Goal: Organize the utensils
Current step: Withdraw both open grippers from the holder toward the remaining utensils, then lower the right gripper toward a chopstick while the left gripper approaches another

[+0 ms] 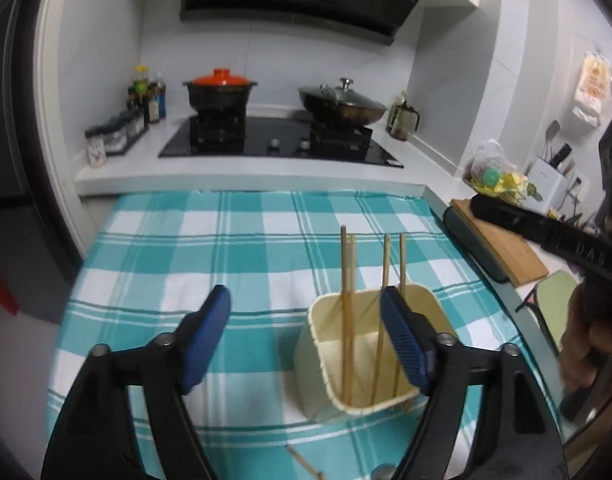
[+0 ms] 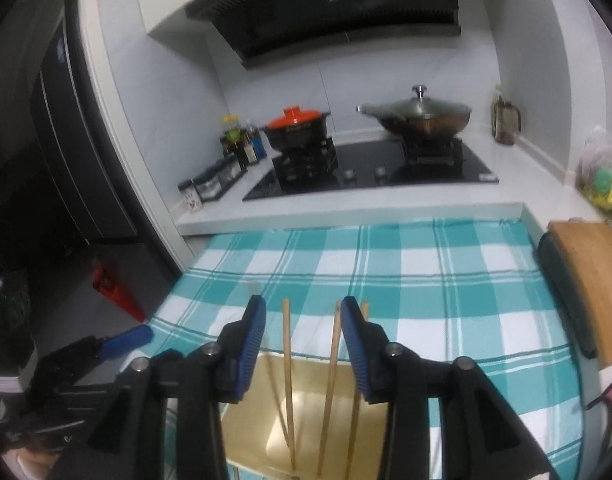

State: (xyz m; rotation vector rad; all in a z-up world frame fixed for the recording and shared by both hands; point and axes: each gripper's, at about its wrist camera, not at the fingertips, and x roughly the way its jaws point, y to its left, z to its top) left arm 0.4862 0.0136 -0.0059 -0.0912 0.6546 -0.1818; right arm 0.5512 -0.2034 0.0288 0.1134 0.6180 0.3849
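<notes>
Blue-padded jaws of the left hand-held gripper stand wide apart and empty, over the checked cloth on the bench. Just beside them a cream holder keeps four chopsticks upright; a fifth stick lies cut off, seen only here. Partly open and empty, the right hand-held gripper hovers above the holder, whose base is cropped.
</notes>
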